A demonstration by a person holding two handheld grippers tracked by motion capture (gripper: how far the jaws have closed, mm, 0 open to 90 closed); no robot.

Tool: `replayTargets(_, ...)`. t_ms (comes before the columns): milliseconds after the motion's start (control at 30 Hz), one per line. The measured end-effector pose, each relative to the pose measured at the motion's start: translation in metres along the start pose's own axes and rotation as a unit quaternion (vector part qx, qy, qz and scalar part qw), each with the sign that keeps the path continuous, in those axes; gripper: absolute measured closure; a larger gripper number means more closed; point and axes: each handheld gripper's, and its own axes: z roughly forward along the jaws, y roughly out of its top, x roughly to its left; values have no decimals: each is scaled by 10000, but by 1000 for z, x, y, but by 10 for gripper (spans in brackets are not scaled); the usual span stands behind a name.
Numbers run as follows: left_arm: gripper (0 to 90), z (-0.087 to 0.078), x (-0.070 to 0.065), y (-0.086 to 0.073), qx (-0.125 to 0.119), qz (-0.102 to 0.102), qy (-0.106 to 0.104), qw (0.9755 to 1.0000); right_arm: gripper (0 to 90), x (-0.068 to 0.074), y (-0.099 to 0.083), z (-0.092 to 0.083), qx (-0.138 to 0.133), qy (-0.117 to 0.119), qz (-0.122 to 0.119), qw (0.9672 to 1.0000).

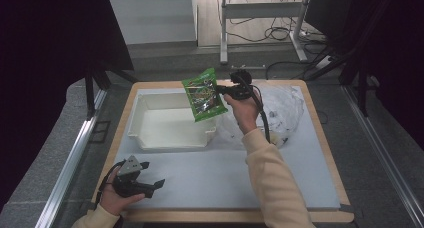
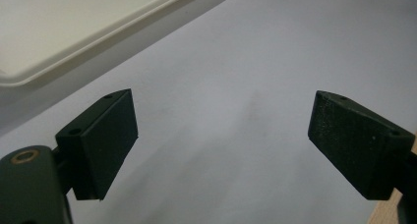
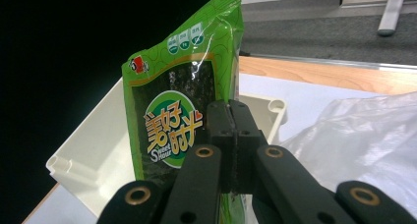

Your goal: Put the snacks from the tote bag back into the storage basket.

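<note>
A light grey mat [image 1: 280,173] covers most of the wooden table [image 1: 327,138]. On its far left part stands a white plastic tray [image 1: 150,138] with a raised rim; its inside looks bare, nothing lies on the floor of it that can be seen. Beside the tray, to the right, a clear plastic bag [image 1: 287,108] lies crumpled on the mat; what it holds cannot be made out.

The green snack packet [image 1: 204,94] is in the air above the right end of the tray, not touching it. It hangs tilted, with one corner up. It is a flat glossy pouch, bright green, with a dark window in the middle through which something dark green shows, a round logo with orange characters and the words "Sweet Hour", and small badges near the top edge.

The right gripper [image 1: 226,90] holds this packet — in the right gripper view its two jaws are pressed together on the packet's side edge [image 3: 167,130].

The left gripper [image 1: 150,180] rests low over the near left part of the mat, its jaws spread wide apart with nothing between them — only the bare mat [image 2: 236,111] shows there, and a corner of the tray [image 2: 74,32] beyond.
</note>
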Motion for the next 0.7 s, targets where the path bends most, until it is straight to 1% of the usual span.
replayTargets(300, 115, 0, 0, 0, -12, -22, 17, 10000, 895, 4, -5, 13, 30, 111, 41, 9999)
replayTargets(700, 114, 0, 0, 1, -17, -30, 25, 10000, 895, 10, -9, 23, 58, 218, 61, 9997)
